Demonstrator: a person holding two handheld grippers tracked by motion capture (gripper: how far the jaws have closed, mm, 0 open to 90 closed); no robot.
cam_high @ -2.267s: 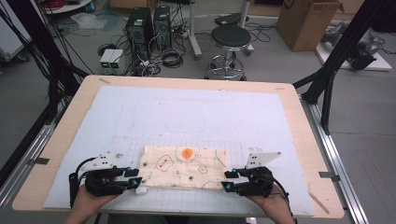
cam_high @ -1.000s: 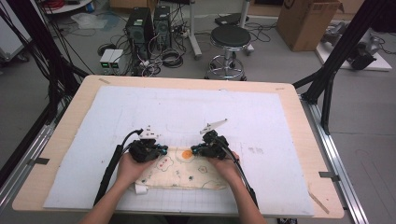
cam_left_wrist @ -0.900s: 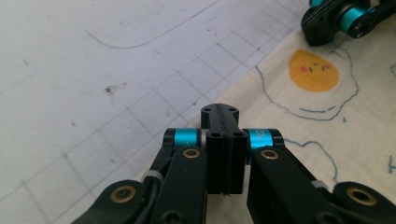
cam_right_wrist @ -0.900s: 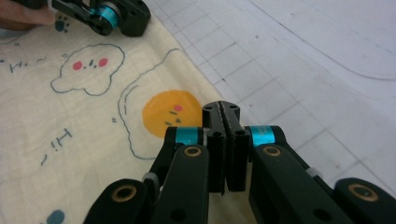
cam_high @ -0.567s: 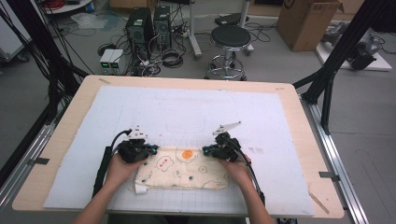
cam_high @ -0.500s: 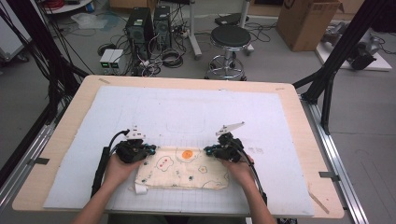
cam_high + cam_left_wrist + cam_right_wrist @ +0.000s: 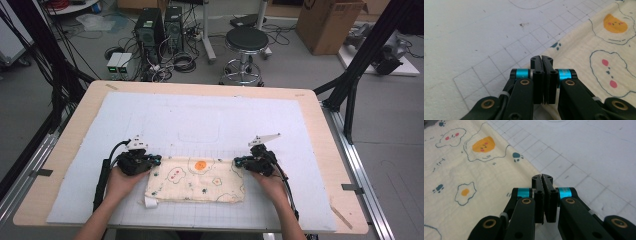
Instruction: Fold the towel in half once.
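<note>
A cream cloth (image 7: 197,180) printed with fried eggs and paw marks lies flat on the white grid mat (image 7: 200,120), with a small white tag at its near left corner. My left gripper (image 7: 158,159) is at the cloth's far left corner, jaws shut, tips low over the edge. In the left gripper view my left gripper (image 7: 541,58) is shut where cloth (image 7: 604,50) meets mat, with no fabric seen between the jaws. My right gripper (image 7: 236,161) is at the far right corner. In the right gripper view my right gripper (image 7: 542,177) is shut at the cloth (image 7: 461,170) edge.
The mat covers most of a wooden table (image 7: 60,165). The person's forearms come in from the near edge. Behind the table are a stool (image 7: 246,42), computer towers (image 7: 150,27), cables and a cardboard box (image 7: 327,20) on the floor.
From the cloth's near corners the grippers went to the middle of its far edge. They then slid apart along that edge to the far corners. The cloth stays in place.
</note>
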